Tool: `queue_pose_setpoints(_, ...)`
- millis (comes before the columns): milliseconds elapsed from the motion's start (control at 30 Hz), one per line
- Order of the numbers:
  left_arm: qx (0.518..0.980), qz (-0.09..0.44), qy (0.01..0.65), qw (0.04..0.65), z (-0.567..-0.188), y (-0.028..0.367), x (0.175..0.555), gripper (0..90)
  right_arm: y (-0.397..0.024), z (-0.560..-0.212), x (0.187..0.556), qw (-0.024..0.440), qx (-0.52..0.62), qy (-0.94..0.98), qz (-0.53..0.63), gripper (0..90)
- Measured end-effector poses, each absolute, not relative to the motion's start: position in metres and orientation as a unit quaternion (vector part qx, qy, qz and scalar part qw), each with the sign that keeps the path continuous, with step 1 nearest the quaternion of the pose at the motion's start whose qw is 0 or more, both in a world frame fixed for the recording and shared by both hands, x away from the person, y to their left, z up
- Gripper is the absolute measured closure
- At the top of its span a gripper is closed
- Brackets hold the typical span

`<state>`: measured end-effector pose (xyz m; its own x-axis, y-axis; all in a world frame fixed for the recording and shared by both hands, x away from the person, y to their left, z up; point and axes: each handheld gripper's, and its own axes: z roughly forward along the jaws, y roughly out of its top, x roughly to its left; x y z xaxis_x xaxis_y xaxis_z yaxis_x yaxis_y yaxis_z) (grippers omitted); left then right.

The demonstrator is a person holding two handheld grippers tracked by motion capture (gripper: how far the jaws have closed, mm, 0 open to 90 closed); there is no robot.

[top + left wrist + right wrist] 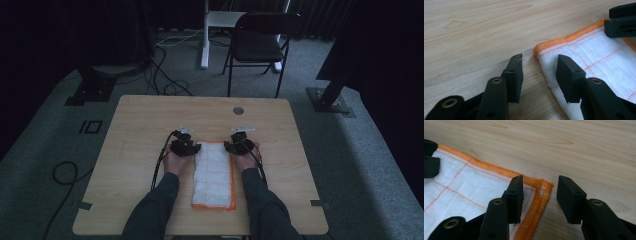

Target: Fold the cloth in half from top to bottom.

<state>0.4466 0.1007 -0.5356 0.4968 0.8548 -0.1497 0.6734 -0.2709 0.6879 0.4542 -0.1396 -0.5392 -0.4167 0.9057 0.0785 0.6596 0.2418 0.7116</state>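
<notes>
Wooden bench (150,120) was seen bearing a cloth (214,175); both grippers (184,146) (240,145) were held apart, straddling its far corners.

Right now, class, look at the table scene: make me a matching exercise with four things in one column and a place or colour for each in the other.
Things:
1. cloth
2. chair
3. left tool
4. right tool

Descriptions:
A. black, on the floor beyond the table
B. at the cloth's far left corner
C. white with an orange edge
D. at the cloth's far right corner

Pairs: 1-C, 2-A, 3-B, 4-D
</notes>
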Motion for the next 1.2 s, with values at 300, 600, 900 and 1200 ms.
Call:
queue_pose_setpoints(300,0.792,0.091,0.482,0.364,-0.535,0.097,0.450,84.2,-0.135,-0.538,0.454,0.162,0.496,0.778,0.351,83.2)
queue_pose_setpoints(600,0.798,0.096,0.478,0.355,-0.532,0.097,0.452,87.3,-0.132,-0.535,0.454,0.178,0.490,0.778,0.350,85.1)
queue_pose_setpoints(900,0.792,0.100,0.479,0.367,-0.524,0.099,0.455,87.4,-0.133,-0.526,0.455,0.189,0.486,0.772,0.363,85.1)
queue_pose_setpoints(1200,0.788,0.106,0.478,0.372,-0.517,0.100,0.457,87.4,-0.134,-0.521,0.456,0.192,0.484,0.768,0.375,85.0)
